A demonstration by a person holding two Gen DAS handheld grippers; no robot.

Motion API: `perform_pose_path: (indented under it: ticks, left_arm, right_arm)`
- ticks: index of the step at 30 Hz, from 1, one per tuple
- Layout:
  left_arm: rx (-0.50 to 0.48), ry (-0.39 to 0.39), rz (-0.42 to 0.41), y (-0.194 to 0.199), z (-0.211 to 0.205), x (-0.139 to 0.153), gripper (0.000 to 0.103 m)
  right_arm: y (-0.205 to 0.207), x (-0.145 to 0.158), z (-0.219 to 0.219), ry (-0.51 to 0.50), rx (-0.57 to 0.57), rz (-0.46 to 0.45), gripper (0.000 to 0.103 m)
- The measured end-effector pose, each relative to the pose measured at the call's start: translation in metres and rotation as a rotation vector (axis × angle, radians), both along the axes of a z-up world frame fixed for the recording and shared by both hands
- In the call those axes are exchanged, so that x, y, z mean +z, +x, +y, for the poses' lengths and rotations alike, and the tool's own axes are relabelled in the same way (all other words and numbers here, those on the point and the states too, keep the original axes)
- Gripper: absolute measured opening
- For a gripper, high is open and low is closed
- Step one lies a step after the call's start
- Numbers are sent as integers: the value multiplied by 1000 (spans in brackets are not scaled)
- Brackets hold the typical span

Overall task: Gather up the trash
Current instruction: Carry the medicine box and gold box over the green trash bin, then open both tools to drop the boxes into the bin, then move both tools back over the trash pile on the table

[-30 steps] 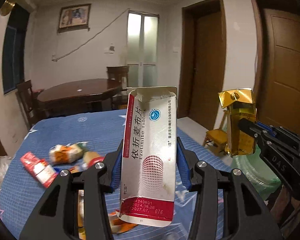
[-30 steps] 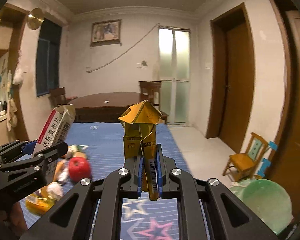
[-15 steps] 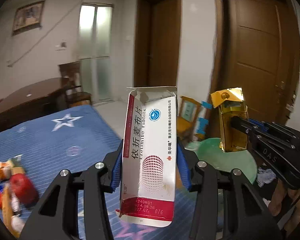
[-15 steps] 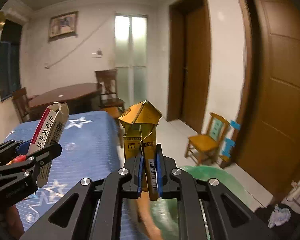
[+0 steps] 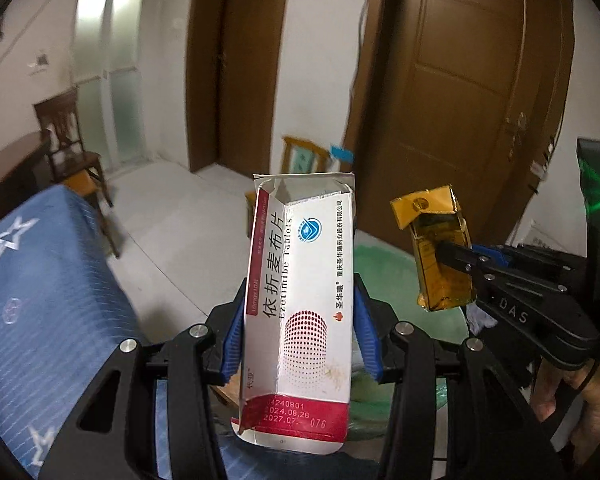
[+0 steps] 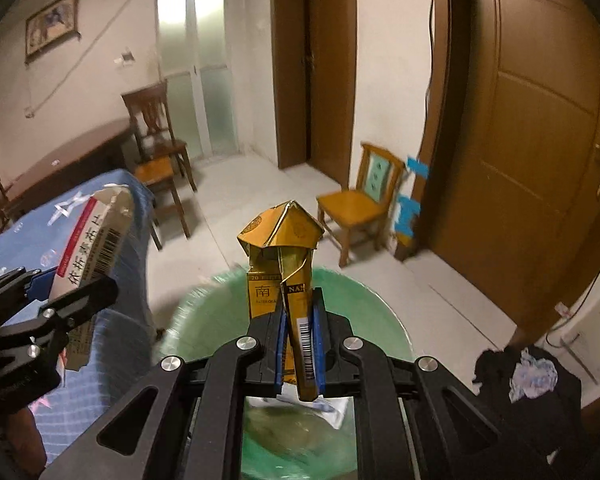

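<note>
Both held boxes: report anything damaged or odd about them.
The white medicine box in the left tool has a torn, ragged open top. The gold cigarette pack in the right tool is crumpled, its lid bent askew. Both hang over the green bin; nothing has spilled.

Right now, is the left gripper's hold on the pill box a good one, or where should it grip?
Good as is. The left gripper clamps the pill box across its narrow sides at mid-height, from below. The open, torn top end would crush, so stay on the straight middle.

Green bin contents blurred, half-hidden
</note>
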State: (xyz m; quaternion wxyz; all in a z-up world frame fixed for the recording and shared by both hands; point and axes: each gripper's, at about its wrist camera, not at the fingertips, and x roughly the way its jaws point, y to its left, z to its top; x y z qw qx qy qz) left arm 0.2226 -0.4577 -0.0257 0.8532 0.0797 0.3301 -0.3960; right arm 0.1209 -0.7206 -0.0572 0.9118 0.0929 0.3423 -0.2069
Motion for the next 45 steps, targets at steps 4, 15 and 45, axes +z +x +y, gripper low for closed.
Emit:
perform_pose_path:
  ticks: [4, 15, 45]
  left_arm:
    - [-33, 52, 44, 3, -28, -23, 45]
    - [-35, 87, 82, 10, -43, -48, 46]
    - [-18, 95, 29, -7, -9, -29, 59]
  right_arm:
    - [5, -28, -23, 33, -11, 43, 12]
    - [26, -69, -6, 57, -15, 71, 12]
    - [-20, -18, 51, 24, 1, -85, 41]
